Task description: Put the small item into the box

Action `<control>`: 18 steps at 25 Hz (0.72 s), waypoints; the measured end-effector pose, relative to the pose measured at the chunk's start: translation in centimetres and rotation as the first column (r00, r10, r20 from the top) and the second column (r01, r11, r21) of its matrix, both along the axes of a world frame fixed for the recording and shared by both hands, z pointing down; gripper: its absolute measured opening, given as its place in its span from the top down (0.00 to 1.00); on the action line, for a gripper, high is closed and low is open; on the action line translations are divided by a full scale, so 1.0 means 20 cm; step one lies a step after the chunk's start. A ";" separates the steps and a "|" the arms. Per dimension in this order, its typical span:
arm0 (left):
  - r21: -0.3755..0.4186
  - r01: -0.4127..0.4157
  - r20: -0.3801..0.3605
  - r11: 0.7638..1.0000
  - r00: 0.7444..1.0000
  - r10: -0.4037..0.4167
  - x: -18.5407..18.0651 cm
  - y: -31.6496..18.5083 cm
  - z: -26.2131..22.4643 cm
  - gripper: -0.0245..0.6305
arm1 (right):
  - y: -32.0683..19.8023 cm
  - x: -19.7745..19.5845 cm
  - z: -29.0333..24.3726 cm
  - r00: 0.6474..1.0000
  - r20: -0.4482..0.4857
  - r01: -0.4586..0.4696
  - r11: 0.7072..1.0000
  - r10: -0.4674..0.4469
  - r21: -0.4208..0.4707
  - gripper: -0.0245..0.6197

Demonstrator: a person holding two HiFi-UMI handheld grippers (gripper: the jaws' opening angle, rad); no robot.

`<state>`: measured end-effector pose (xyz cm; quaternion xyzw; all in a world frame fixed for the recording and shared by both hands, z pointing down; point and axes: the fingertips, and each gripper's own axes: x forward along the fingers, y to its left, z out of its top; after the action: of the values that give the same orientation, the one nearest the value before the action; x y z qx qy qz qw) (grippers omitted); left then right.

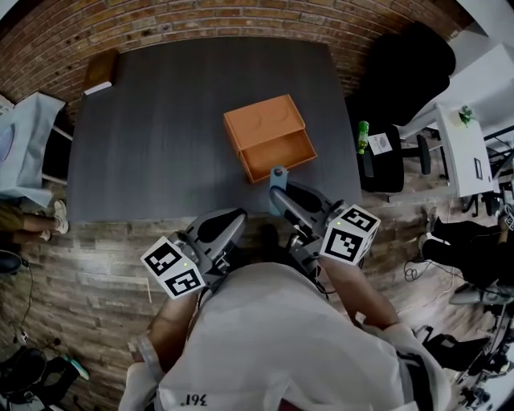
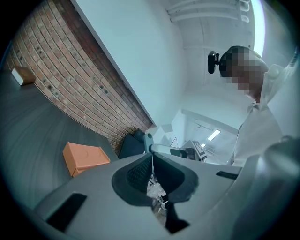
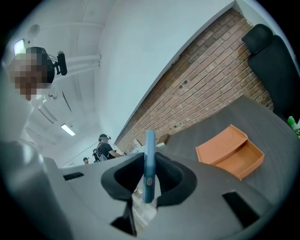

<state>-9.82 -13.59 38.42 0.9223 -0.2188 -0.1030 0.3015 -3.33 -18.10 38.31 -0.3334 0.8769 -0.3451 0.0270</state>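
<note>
1. The orange box (image 1: 269, 138) lies open on the grey table (image 1: 152, 136), with its lid folded back toward the brick wall (image 1: 201, 20) and its tray mouth facing up.
2. The box's near wall stands just ahead of the right gripper (image 1: 279, 191), which is clamped on a blue item (image 1: 278, 172).
3. Bare tabletop runs left of the box to a brown block (image 1: 101, 72) at the far corner.
4. A black chair (image 1: 405, 88) crowds the table's right edge.
</note>
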 end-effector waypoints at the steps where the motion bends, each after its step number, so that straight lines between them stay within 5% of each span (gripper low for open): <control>1: 0.001 0.006 0.000 1.000 1.000 -0.006 0.00 -0.01 0.00 0.94 | -0.01 0.01 0.00 1.000 -0.005 0.002 1.000 -0.002 0.001 0.83; 18: 0.059 0.057 0.044 0.997 0.997 -0.060 0.09 -0.16 -0.04 0.94 | -0.24 0.14 -0.01 0.995 -0.095 0.042 0.998 -0.037 0.055 0.83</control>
<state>-7.95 -16.87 37.54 0.9259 -0.2495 -0.0970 0.2666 -0.51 -22.87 38.11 -0.3308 0.8932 -0.3044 -0.0116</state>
